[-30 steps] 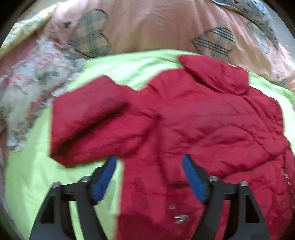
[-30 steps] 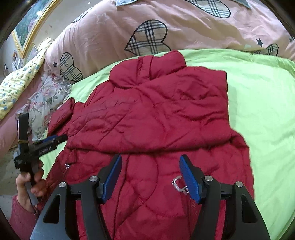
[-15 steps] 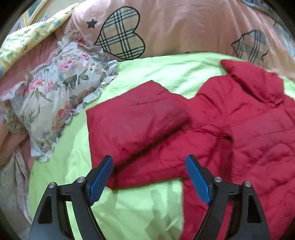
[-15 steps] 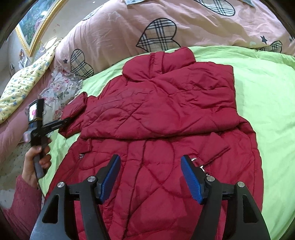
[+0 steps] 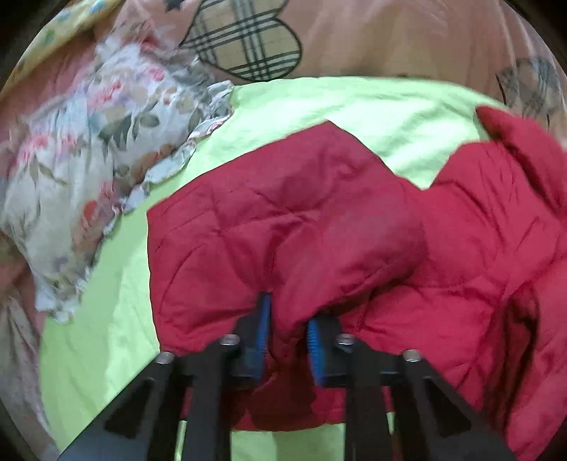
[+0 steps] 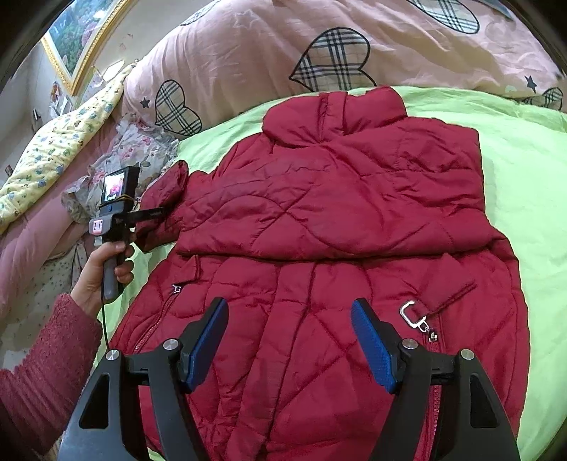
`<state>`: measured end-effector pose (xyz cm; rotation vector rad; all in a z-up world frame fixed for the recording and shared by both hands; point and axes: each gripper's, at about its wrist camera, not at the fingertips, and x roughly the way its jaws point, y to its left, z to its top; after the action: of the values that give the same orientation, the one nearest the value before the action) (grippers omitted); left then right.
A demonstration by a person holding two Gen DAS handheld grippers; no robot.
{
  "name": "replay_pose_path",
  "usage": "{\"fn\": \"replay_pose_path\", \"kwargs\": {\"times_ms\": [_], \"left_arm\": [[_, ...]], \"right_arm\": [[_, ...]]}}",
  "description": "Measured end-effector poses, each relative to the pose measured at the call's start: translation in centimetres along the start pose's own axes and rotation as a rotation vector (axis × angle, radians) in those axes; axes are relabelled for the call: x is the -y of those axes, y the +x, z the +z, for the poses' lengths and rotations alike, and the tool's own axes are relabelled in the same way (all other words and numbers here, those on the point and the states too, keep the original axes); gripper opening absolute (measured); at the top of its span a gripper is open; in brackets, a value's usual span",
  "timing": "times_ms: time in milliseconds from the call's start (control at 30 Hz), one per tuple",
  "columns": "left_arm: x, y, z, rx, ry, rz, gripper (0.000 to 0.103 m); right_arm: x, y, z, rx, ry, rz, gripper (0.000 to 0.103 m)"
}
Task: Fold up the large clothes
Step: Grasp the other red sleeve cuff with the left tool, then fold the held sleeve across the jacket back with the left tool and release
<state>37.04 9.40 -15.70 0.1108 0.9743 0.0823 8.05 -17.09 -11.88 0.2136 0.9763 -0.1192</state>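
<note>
— Where is the jacket [image 6: 319, 220]?
— Spread on the green sheet [image 6: 524, 184]. My left tongs [image 5: 285, 333] pinch its sleeve [image 5: 269, 230]; my right tongs [image 6: 288, 340] hang open above the hem.
— Heavy?
— I think soft, puffy, a bit slippery; better to grip at seams

bed: green sheet [image 6: 524, 170] | pink heart quilt [image 6: 248, 53] | framed picture [image 6: 76, 33]
</note>
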Motion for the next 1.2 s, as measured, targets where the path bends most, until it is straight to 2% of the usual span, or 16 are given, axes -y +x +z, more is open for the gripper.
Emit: {"fn": "replay_pose_path", "kwargs": {"times_ms": [267, 467, 633, 967, 1200], "left_arm": [[-2.1, -4.1, -0.6, 0.07, -0.122, -0.197, 0.009], [-1.8, -8.5, -2.1, 0.127, -0.126, -0.336, 0.009], [0.6, -11.7, -3.4, 0.149, -0.069, -0.432, 0.009], [7.3, -15.7, -5.3, 0.176, 0.085, -0.534, 0.009], [12.0, -14.7, -6.7, 0.133, 0.157, -0.573, 0.009]], "right_arm": [[-0.2, -0.7, 0.3, 0.024, -0.005, 0.003, 0.073], [0.2, -1.1, 0.3, 0.023, 0.002, -0.007, 0.073], [0.8, -1.1, 0.3, 0.015, 0.018, -0.007, 0.073], [3.1, -2.3, 1.3, 0.055, 0.075, 0.005, 0.073], [6.4, -1.9, 3.8, 0.078, 0.213, 0.119, 0.074]]}}
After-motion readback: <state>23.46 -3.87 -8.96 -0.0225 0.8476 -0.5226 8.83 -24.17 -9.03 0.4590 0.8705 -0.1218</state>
